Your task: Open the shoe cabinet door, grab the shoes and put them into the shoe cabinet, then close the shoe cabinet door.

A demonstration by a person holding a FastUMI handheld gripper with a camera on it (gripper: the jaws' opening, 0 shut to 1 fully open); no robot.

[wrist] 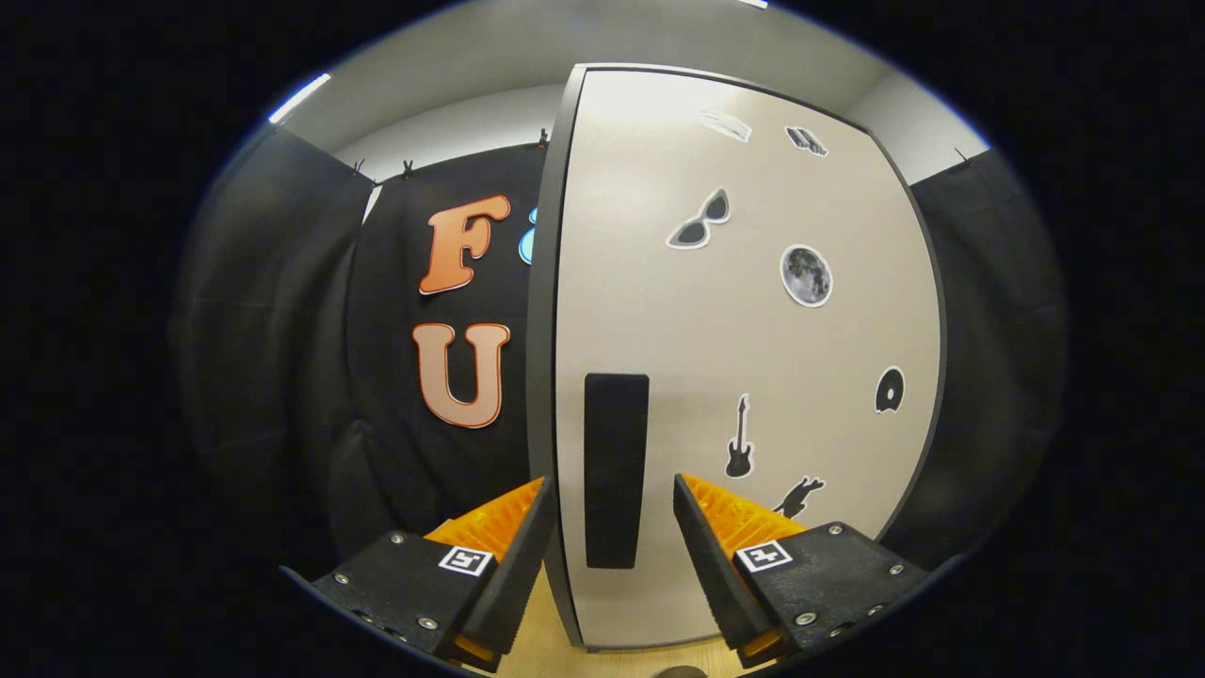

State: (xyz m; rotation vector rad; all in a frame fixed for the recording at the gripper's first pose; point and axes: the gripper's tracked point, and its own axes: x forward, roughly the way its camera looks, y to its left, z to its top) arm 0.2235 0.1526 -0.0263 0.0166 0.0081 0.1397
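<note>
1. Beyond the left finger hangs the booth's black cloth wall (282,358), well behind the cabinet and no part of the job.
2. Next comes the free edge (543,377) of the shoe cabinet door (753,358), a dark band running upright just ahead of the left finger. The door looks shut or nearly so; from this angle I cannot tell whether it stands a little ajar.
3. Straight ahead, between the two fingers, sits a tall dark handle (617,469) on the pale door face, close to that free edge. I cannot tell whether it is a raised pad or a recess.
4. The tongs (612,513) stand apart, one finger either side of the handle, clamped on nothing and apparently not touching it.
5. By my judgement the door is a stiff, flat board, light to swing on hinges at its far side, with a smooth face that offers no grip. The handle, or the edge beside it, is the place to take hold.
6. Right of the handle, flat stickers (806,275) dot the door face.
7. Below the door shows a strip of pale wooden floor (537,650).
</note>
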